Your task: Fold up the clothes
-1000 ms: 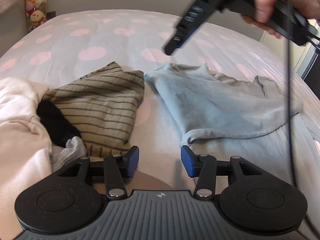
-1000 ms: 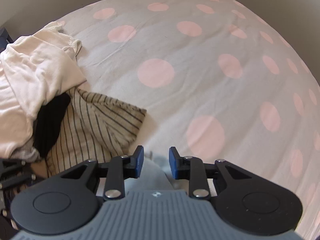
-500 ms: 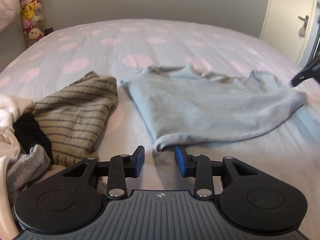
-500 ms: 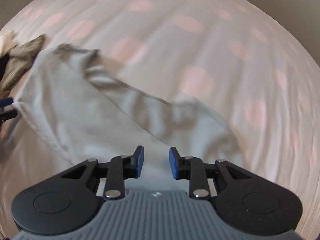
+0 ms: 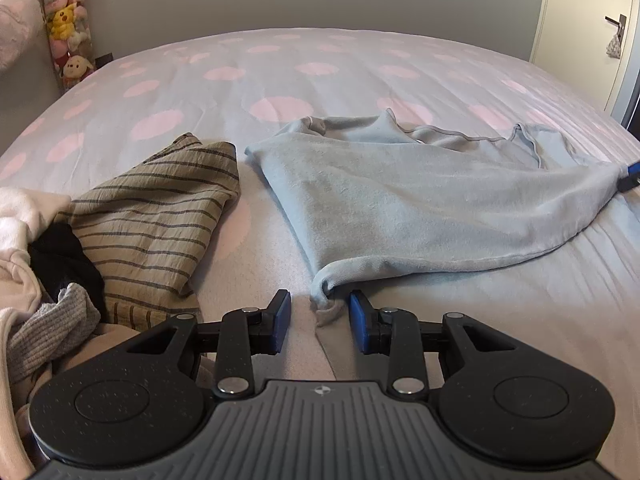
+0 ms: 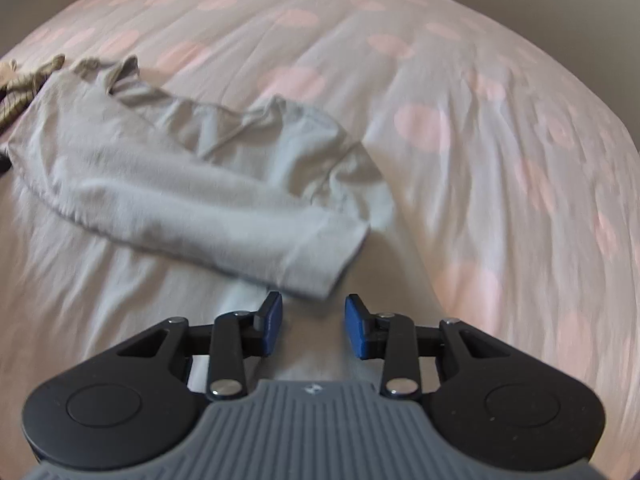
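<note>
Our right gripper (image 6: 313, 317) has swung to the blue shirt's (image 5: 420, 200) far corner, jaws opening, nothing gripped; left gripper (image 5: 320, 322) stands apart around the near corner, narrower than before, ready for spreading.

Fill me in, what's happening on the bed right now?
A person with a handheld gripper in each hand is setting up to fold the light blue-grey top spread on the polka-dot bed. The left gripper sits at a bunched corner of it, fabric between the jaws but not pinched. The right gripper is at the opposite end, jaws opening, nothing gripped. A striped garment and other clothes lie piled alongside.
</note>
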Demonstrator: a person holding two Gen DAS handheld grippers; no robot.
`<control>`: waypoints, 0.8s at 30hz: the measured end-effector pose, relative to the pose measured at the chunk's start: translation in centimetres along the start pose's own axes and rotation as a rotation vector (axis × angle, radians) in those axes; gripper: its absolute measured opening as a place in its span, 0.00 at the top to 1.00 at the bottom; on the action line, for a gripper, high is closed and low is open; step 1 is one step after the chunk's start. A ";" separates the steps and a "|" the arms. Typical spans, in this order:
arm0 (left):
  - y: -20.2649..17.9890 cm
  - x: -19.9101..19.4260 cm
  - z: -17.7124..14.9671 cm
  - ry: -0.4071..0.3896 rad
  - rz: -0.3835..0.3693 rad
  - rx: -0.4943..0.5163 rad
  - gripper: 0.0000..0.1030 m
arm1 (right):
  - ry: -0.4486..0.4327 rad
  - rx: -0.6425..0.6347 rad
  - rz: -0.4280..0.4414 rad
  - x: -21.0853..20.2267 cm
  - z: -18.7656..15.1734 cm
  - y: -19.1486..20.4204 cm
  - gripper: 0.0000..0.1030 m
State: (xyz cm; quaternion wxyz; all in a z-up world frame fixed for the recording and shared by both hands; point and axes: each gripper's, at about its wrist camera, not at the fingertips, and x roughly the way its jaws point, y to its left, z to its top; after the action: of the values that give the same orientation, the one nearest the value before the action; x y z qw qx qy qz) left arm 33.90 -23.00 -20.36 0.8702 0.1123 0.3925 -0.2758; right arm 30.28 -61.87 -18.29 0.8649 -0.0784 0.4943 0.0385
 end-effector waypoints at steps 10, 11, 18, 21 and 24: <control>0.5 0.1 -0.2 -0.013 -0.023 -0.013 0.71 | 0.058 0.207 -0.001 2.7 3.2 -1.2 0.64; 0.5 0.1 -0.2 -0.014 -0.025 -0.015 0.71 | 0.074 0.231 0.000 2.7 2.9 -1.4 0.64; 0.7 0.0 -0.2 -0.013 -0.027 -0.018 0.71 | 0.079 0.404 0.088 1.4 0.8 -2.4 0.92; 0.8 0.0 -0.1 -0.008 -0.031 -0.025 0.71 | 0.049 0.423 0.097 -0.4 0.8 -2.4 0.92; 1.0 0.0 -0.1 -0.006 -0.028 -0.038 0.74 | 0.045 0.480 0.117 -2.2 0.6 -3.1 0.92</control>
State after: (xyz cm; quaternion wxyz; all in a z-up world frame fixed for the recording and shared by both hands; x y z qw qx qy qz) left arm 34.40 -22.16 -20.43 0.8695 0.0893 0.3966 -0.2807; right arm 30.11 -64.79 -15.78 0.8437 0.1572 0.5123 -0.0318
